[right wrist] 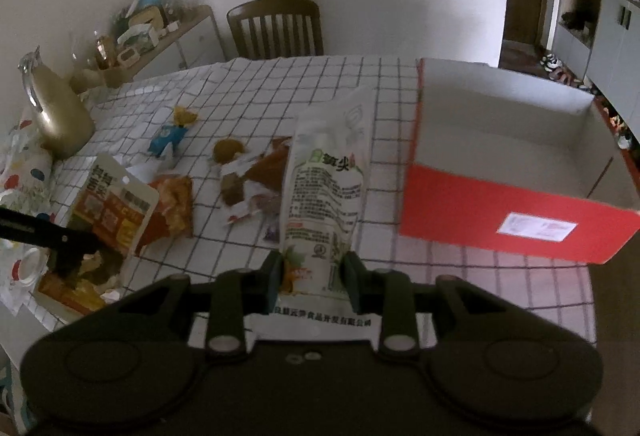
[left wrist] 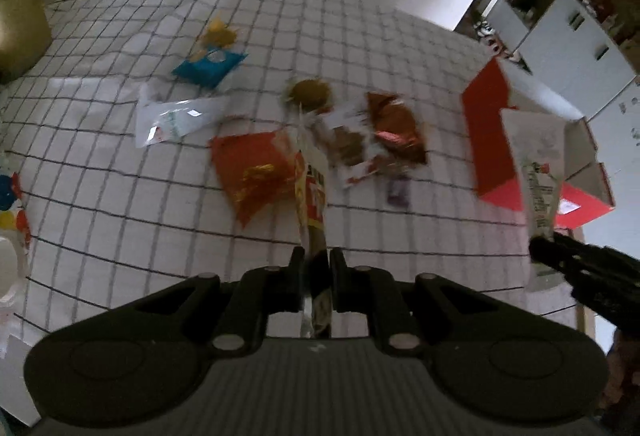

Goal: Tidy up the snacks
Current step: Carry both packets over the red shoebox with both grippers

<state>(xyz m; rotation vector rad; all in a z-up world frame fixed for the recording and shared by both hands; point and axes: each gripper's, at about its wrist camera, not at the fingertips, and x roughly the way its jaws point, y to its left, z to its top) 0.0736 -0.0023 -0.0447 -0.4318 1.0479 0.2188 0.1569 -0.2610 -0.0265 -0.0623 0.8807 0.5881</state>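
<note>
My left gripper (left wrist: 316,276) clamped edge-on around flat red-yellow snack packet (left wrist: 314,195), packet lifted clear of checked tablecloth (left wrist: 120,195). My right gripper (right wrist: 314,276) narrowed onto tall white pouch (right wrist: 326,175), pouch upright, just left of red box (right wrist: 500,211). Box open, white inside, looks bare though far corner blurred. Loose snacks left on cloth: blue pack (left wrist: 208,65), orange bag (left wrist: 252,171), brown wrapper (left wrist: 396,127), clear-white pouch (left wrist: 172,119).

Open box (right wrist: 500,195) sits at counter's (right wrist: 460,284) right edge; loose snack packets (right wrist: 240,175) lie mid-counter; chair (right wrist: 276,25) stands behind far edge.
</note>
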